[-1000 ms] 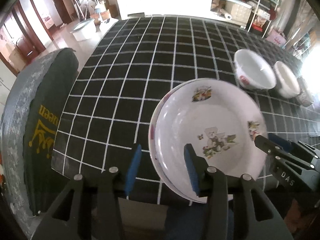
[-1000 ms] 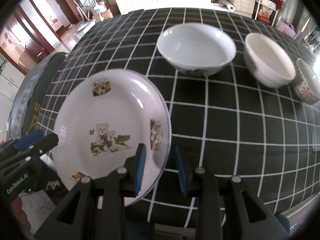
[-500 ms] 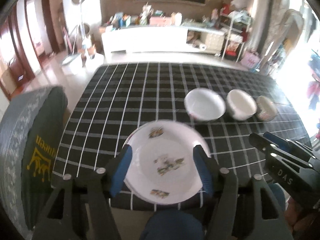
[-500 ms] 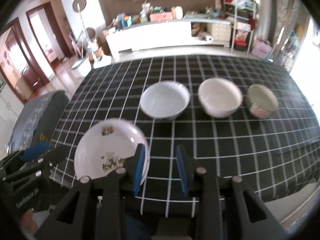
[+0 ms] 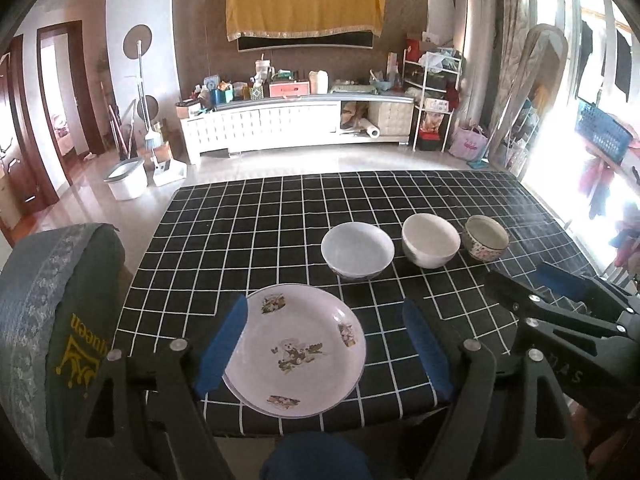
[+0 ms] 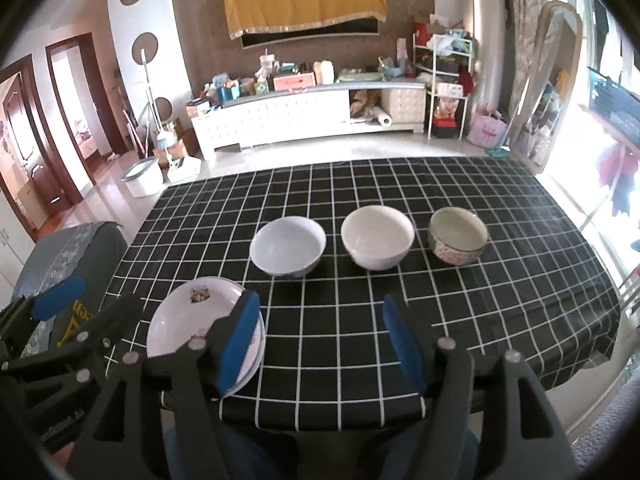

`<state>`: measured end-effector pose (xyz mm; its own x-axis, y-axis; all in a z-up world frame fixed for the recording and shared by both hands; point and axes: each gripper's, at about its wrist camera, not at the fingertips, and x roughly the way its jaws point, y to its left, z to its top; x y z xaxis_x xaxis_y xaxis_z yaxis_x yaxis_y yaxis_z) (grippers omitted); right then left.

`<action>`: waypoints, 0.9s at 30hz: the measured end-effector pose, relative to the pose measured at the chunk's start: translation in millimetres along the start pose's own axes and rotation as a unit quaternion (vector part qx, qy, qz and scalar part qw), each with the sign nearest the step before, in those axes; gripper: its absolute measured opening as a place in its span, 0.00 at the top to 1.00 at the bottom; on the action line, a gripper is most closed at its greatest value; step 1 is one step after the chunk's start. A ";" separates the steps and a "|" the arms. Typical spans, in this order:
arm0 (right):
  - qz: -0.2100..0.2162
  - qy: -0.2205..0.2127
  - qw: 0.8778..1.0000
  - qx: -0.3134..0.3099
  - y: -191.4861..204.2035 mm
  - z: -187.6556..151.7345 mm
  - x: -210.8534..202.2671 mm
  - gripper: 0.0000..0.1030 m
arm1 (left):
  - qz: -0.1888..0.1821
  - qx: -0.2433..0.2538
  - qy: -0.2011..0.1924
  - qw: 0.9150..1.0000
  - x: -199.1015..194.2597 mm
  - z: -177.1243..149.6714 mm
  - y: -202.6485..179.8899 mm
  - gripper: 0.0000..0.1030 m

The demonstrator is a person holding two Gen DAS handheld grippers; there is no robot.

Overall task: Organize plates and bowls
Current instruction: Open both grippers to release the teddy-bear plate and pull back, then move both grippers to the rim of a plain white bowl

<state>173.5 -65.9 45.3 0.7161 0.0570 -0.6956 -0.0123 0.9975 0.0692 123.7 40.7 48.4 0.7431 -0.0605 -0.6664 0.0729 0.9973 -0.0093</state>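
Observation:
A white plate with a bear picture (image 5: 296, 350) lies on a second plate at the table's near left edge, also in the right wrist view as the plate stack (image 6: 192, 320). Behind it three bowls stand in a row: a bluish-white bowl (image 5: 357, 250), a plain white bowl (image 5: 431, 246) and a patterned bowl (image 5: 486, 238). My left gripper (image 5: 323, 306) hangs above and short of the plates, its jaws opening and holding nothing. To the right of the stack, my right gripper (image 6: 320, 300) is lifted off the table, jaws opening, nothing between them.
A black cloth with white checks covers the table (image 5: 280, 220). A chair with a grey-green cover (image 5: 52, 340) stands against the table's left side. The person's blue-clad knees (image 5: 316, 460) show under the near edge. Beyond the table stands a white sideboard (image 5: 280, 128).
Both grippers let go of the plate's rim, rose and pulled back toward the person, their jaws widening. The plate stays on the lower plate; the bowls have not moved.

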 end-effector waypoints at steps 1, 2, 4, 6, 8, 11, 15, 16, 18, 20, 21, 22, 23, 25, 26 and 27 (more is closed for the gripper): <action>-0.001 -0.004 1.000 -0.001 -0.6 -0.5 -4.4 0.30 | 0.000 0.000 -0.001 1.000 -2.1 -0.4 -0.9 0.23; -0.001 -0.006 1.000 -0.002 -1.4 -1.0 -7.7 0.29 | 0.001 0.000 -0.002 1.000 -3.7 -0.9 -1.5 0.21; -0.001 -0.011 1.000 -0.003 -3.6 -3.1 -12.5 0.27 | 0.002 0.001 -0.004 1.000 -7.2 -1.4 -4.7 0.21; -0.002 -0.015 1.000 -0.003 -5.9 -4.1 -16.2 0.26 | 0.002 0.002 -0.006 1.000 -9.0 -2.2 -8.5 0.21; -0.002 -0.017 1.000 -0.002 -8.6 -4.2 -18.8 0.25 | 0.002 0.005 -0.004 1.000 -10.2 -2.9 -12.3 0.21; -0.005 -0.023 1.000 -0.002 -11.9 -4.5 -22.9 0.21 | 0.002 0.006 -0.003 1.000 -10.8 -3.8 -16.5 0.21; -0.008 -0.026 1.000 0.000 -17.2 -2.8 -23.2 0.19 | 0.002 0.008 -0.002 1.000 -9.3 -1.3 -19.4 0.21; -0.007 -0.025 1.000 0.000 -18.5 -1.6 -22.1 0.19 | 0.001 0.008 -0.002 1.000 -8.1 -0.1 -20.0 0.21; -0.008 -0.023 1.000 0.003 -21.4 0.5 -19.1 0.19 | 0.002 0.008 0.000 1.000 -4.5 2.5 -20.6 0.21; -0.009 -0.022 1.000 0.004 -23.0 1.2 -17.2 0.19 | 0.004 0.009 0.003 1.000 0.0 5.2 -21.0 0.21; -0.009 -0.021 1.000 0.004 -23.8 2.2 -14.9 0.19 | 0.005 0.009 0.005 1.000 3.3 7.1 -20.9 0.21; -0.008 -0.018 1.000 0.004 -24.3 3.9 -11.7 0.19 | 0.005 0.009 0.007 1.000 6.1 8.5 -21.4 0.21; -0.005 -0.014 1.000 0.002 -24.5 5.7 -8.4 0.19 | 0.005 0.009 0.011 1.000 9.8 10.6 -21.3 0.21; -0.001 -0.012 1.000 0.001 -26.0 7.8 -5.1 0.19 | 0.005 0.009 0.018 1.000 16.8 15.3 -20.9 0.21; -0.001 -0.011 1.000 0.002 -27.1 8.9 -2.9 0.19 | 0.005 0.009 0.018 1.000 19.3 17.6 -20.8 0.21; 0.000 -0.009 1.000 0.004 -28.4 10.7 -0.2 0.19 | 0.005 0.010 0.020 1.000 22.7 20.3 -20.4 0.21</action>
<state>181.2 -94.7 51.1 0.7279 0.0557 -0.6834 -0.0057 0.9972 0.0752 152.6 18.1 48.6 0.7166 -0.0476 -0.6958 0.0779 0.9969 0.0120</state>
